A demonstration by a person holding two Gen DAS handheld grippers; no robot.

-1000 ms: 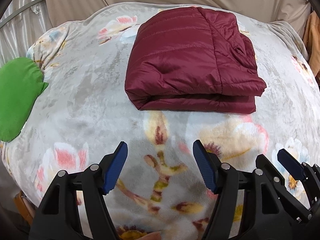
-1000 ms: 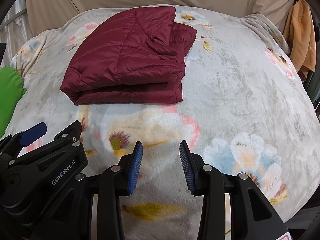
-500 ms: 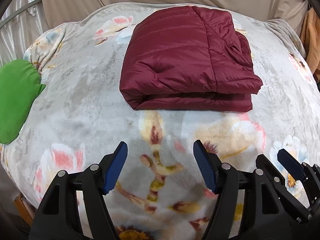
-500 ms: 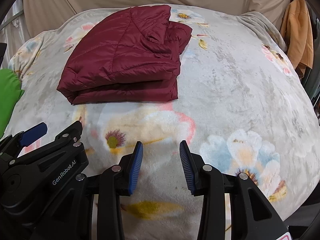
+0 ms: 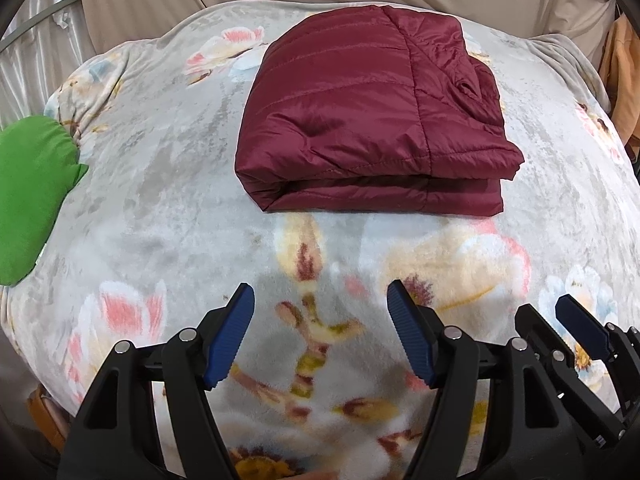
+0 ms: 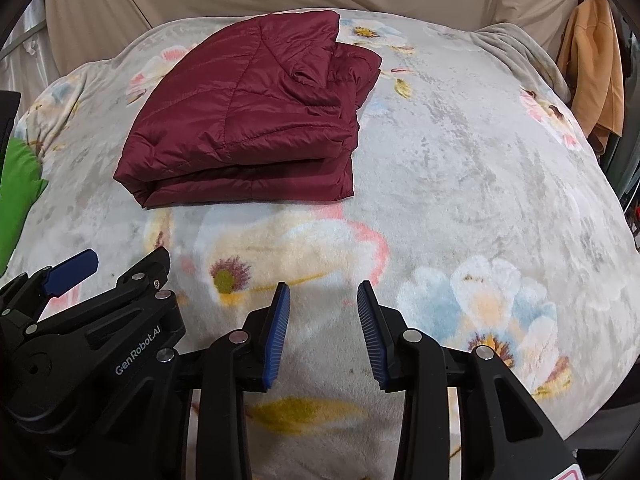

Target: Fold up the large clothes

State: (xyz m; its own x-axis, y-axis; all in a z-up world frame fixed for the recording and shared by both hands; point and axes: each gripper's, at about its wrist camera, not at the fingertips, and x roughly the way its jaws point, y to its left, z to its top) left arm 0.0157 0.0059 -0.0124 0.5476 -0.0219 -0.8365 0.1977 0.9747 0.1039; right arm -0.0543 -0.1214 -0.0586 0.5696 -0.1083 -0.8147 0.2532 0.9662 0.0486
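Jacket (image 5: 368, 120) first: in the left wrist view the maroon quilted jacket lies folded into a thick, fairly square bundle on the floral blanket (image 5: 168, 208), with the folded edge facing the camera and a slightly ragged stack of layers on its right side. Compared with a second ago the bundle has kept the same shape, it only sits a touch differently in the picture, so I'd say nothing has really changed and the folding itself looks pretty much done. The left gripper (image 5: 320, 336) hovers on the near side of the jacket, well apart from it, jaws spread wide with nothing but blanket between them. A green cushion-like thing (image 5: 32, 196) lies far left of the jacket at the blanket's edge. In the right wrist view the jacket (image 6: 256, 128) is up and to the left, and the right gripper (image 6: 323, 332) is also well short of it, jaws parted more narrowly and empty. An orange garment (image 6: 592, 76) hangs far to the right of the jacket, past the blanket. As for writing, the only readable bit is "GenRobot.AI" printed in white on the black body of the left gripper, seen at lower left of that view.
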